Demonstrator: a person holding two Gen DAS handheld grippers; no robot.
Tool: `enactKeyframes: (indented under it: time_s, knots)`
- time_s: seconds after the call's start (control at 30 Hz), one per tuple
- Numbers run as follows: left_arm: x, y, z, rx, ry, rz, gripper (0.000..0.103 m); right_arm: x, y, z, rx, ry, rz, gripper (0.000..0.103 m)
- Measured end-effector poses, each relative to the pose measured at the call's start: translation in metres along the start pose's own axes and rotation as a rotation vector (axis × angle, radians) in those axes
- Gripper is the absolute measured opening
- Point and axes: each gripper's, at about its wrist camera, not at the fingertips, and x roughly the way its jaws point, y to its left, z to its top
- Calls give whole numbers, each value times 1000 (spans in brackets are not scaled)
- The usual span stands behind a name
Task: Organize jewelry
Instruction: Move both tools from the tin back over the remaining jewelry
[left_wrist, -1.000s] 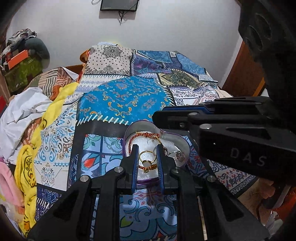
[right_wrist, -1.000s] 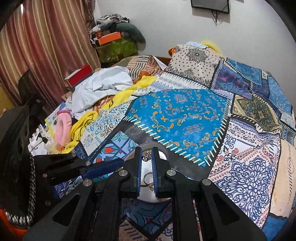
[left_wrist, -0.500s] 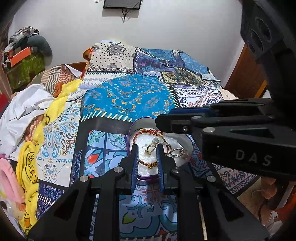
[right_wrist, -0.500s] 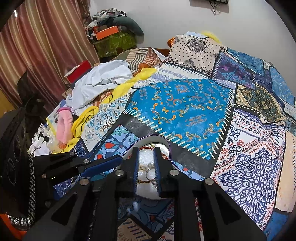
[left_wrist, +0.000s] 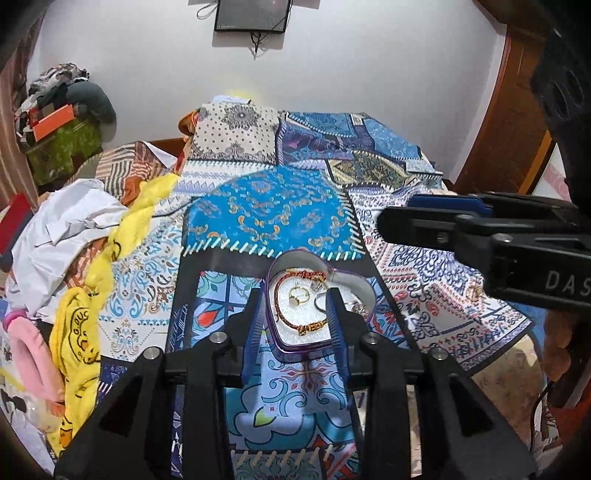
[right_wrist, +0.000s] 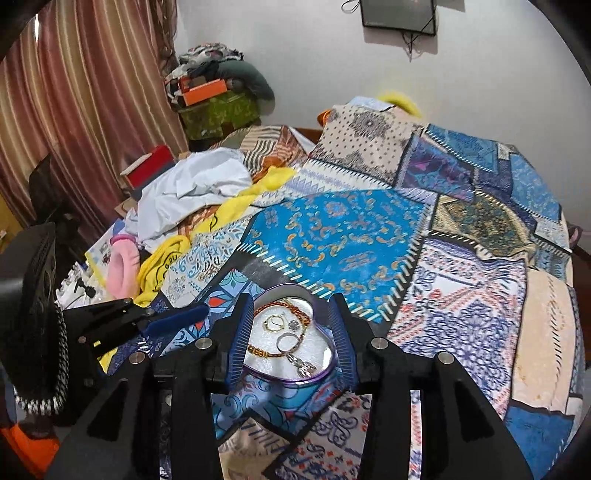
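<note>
Your left gripper (left_wrist: 295, 314) and right gripper (right_wrist: 291, 332) both hover over the heart-shaped tray (left_wrist: 354, 286), jaws spread and empty. The tray sits on the patchwork bedspread (left_wrist: 273, 214), near the bed's front edge. It holds a red beaded bracelet (left_wrist: 284, 317), a gold ring (left_wrist: 298, 294), a silver ring (right_wrist: 285, 340) and a pendant (right_wrist: 303, 364). One small gold piece (left_wrist: 473, 292) lies on the bedspread right of the tray. Judged: mostly done; that piece remains.
</note>
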Motion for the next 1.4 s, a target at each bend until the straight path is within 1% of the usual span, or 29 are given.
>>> enactKeyframes:
  time_s: [0.27, 0.4, 0.5, 0.67, 0.73, 0.8, 0.83, 1.0, 1.13, 1.27, 1.4]
  knots:
    - [-24, -19, 10, 26, -47, 6, 43, -38, -17, -14, 19, -57, -64, 38]
    - [-31, -33, 15, 39, -62, -6, 50, -59, -31, -24, 29, -82, -99, 38]
    - [-34, -46, 19, 52, -68, -19, 52, -78, -45, -32, 41, -115, -153, 38]
    - [-31, -70, 22, 80, -60, -51, 52, -105, -72, -46, 84, -148, -212, 39]
    - [-28, -82, 23, 95, -53, -67, 53, -112, -84, -53, 106, -153, -250, 40]
    - [-23, -94, 23, 113, -41, -84, 53, -117, -98, -61, 141, -154, -280, 49]
    - [-21, -99, 23, 120, -35, -89, 53, -119, -105, -67, 160, -153, -291, 50]
    - [-3, -126, 19, 161, 9, -124, 53, -115, -130, -91, 220, -88, -311, 50]
    - [13, -141, 13, 184, 52, -146, 53, -105, -141, -106, 245, -38, -298, 50]
    - [28, -152, 6, 196, 98, -160, 53, -88, -142, -115, 232, 20, -273, 50]
    - [41, -156, 0, 211, 135, -163, 53, -66, -137, -121, 166, 86, -276, 50]
